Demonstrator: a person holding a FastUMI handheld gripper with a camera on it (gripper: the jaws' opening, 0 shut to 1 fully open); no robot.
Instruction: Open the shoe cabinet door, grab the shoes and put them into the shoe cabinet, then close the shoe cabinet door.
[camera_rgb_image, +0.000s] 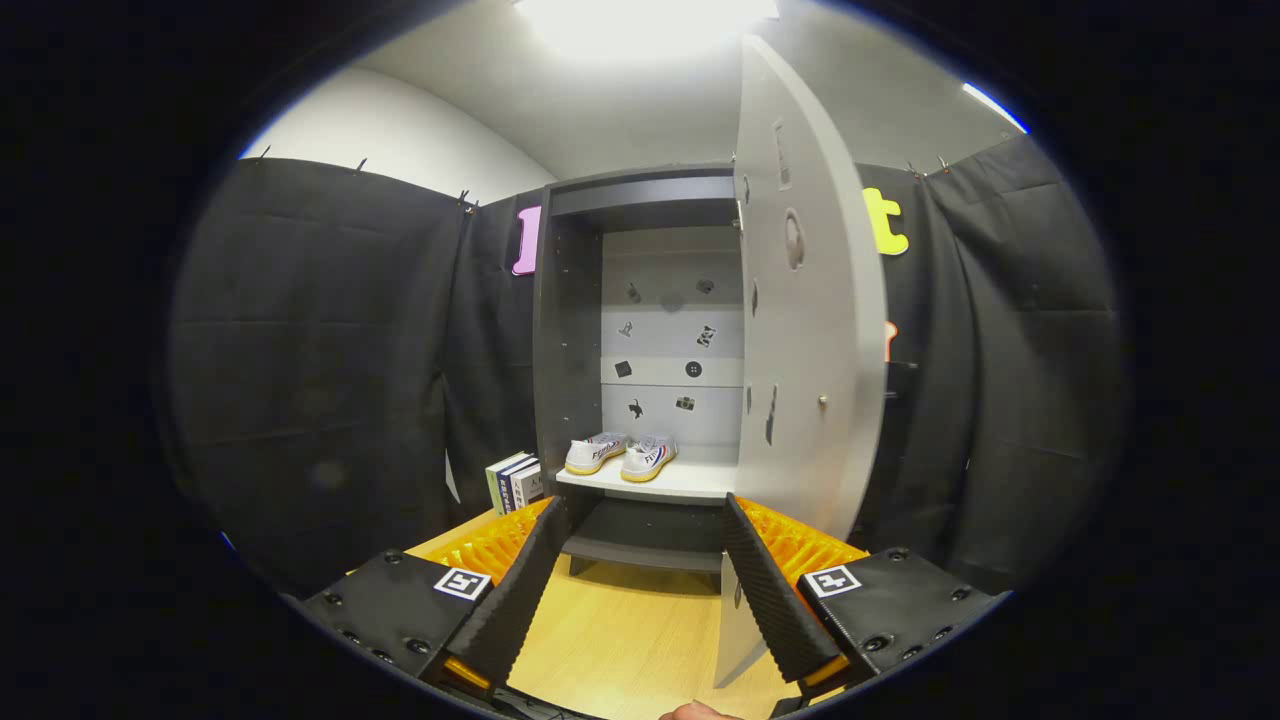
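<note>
wood floor (620, 630) under my gripper (640, 520), fingers spread, empty; shoes (622, 455) shelved at twelve o'clock, door (810, 330) at one left to close.

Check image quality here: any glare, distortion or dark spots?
Gripper view: ceiling light blown out; fisheye bows the open cabinet door; shoes on the shelf sharp and evenly lit; compartment under the shelf shadowed; open gripper holds nothing.

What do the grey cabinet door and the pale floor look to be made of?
Tall grey cabinet door: probably laminated board, matte, flat, thin-edged. Pale wood-grain floor: likely laminate or wood, faint sheen. The open gripper holds nothing.
</note>
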